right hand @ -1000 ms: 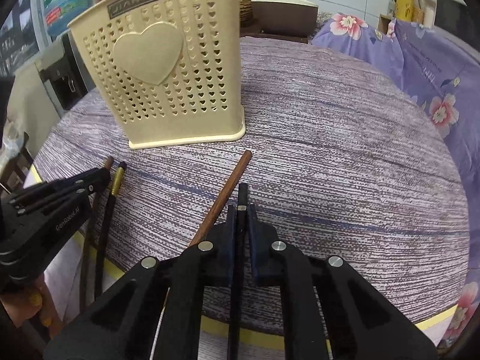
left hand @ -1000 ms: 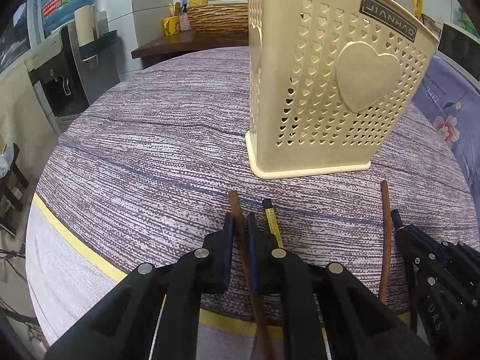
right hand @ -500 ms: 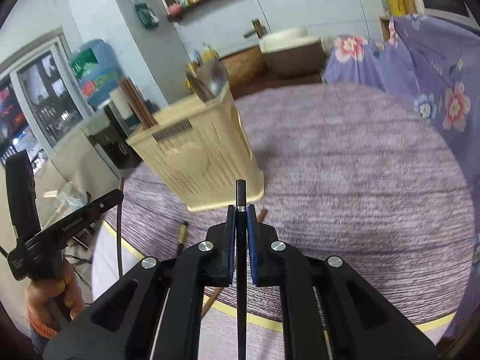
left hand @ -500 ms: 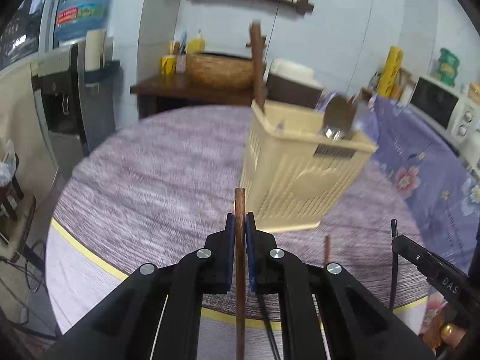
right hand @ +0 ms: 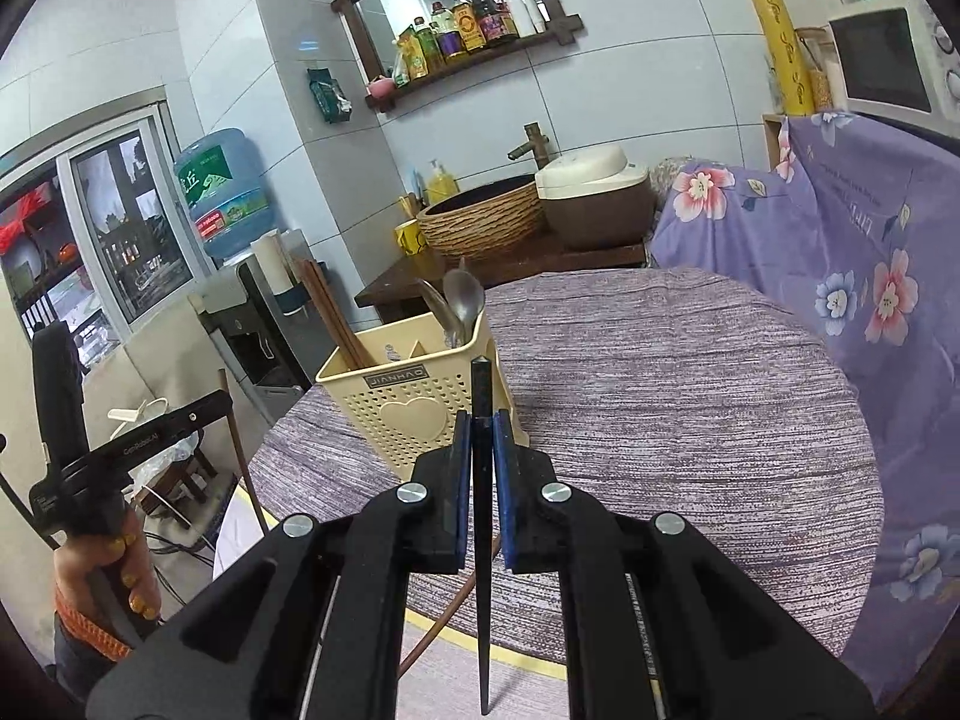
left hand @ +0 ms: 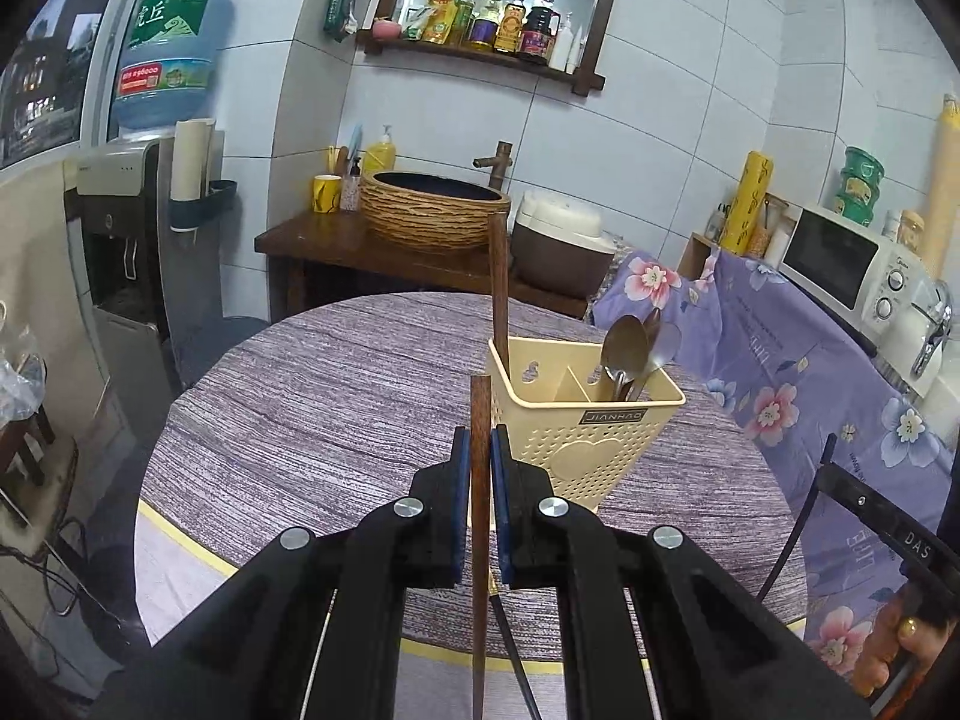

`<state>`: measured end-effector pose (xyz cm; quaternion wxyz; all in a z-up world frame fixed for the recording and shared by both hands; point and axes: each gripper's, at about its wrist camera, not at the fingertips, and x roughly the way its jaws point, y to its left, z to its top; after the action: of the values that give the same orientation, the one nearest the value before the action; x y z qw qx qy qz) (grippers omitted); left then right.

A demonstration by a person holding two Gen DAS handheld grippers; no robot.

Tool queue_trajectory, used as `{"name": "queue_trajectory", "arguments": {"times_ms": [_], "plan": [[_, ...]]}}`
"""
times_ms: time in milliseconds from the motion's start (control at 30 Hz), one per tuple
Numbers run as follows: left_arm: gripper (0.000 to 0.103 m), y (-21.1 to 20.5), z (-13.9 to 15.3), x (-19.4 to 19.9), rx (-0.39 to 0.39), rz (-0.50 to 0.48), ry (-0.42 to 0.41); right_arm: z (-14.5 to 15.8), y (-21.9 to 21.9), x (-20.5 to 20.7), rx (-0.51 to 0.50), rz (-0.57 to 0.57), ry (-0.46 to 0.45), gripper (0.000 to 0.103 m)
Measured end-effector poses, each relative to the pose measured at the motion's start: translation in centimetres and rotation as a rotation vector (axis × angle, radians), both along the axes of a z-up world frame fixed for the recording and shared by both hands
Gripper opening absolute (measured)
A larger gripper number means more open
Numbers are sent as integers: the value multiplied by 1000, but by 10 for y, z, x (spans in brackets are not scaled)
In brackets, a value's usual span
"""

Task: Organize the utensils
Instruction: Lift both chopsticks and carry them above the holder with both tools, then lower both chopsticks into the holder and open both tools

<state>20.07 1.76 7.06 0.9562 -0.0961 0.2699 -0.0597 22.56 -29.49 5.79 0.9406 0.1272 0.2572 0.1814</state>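
I'm over a round table [left hand: 336, 396] under a purple-grey streaked cloth with a yellow edge band, in a tiled kitchen. Behind it I see a dark wooden counter with a woven basin [left hand: 435, 210], a rice cooker [left hand: 564, 240], a wall shelf of bottles [left hand: 498, 24], a water dispenser [left hand: 126, 228] at the left and a microwave [left hand: 852, 264] on a floral-draped surface at the right.

The cream holder [left hand: 585, 420] stands upright on the table, spoons [left hand: 627, 354] in its right compartment and brown chopsticks [left hand: 499, 294] in the left.

My left gripper [left hand: 480, 483] is clamped on a brown chopstick [left hand: 480, 420]; its long axis runs straight up the frame, tip pointing toward the holder's near left corner, clear of the table.

My right gripper [right hand: 481, 480] is clamped on a black chopstick [right hand: 482, 402], likewise lengthwise between the pads, blunt end pointing toward the holder, thin end trailing back under the gripper
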Motion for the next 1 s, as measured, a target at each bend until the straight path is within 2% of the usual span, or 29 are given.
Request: {"name": "queue_trajectory", "arguments": {"times_ms": [733, 833, 1000], "plan": [[8, -1, 25, -2, -28, -42, -66, 26, 18, 6, -36, 58, -46, 8], [8, -3, 41, 0, -39, -61, -89, 44, 23, 14, -42, 74, -74, 8], [8, -9, 90, 12, -73, -117, -150, 100, 34, 38, -65, 90, -143, 8]]}}
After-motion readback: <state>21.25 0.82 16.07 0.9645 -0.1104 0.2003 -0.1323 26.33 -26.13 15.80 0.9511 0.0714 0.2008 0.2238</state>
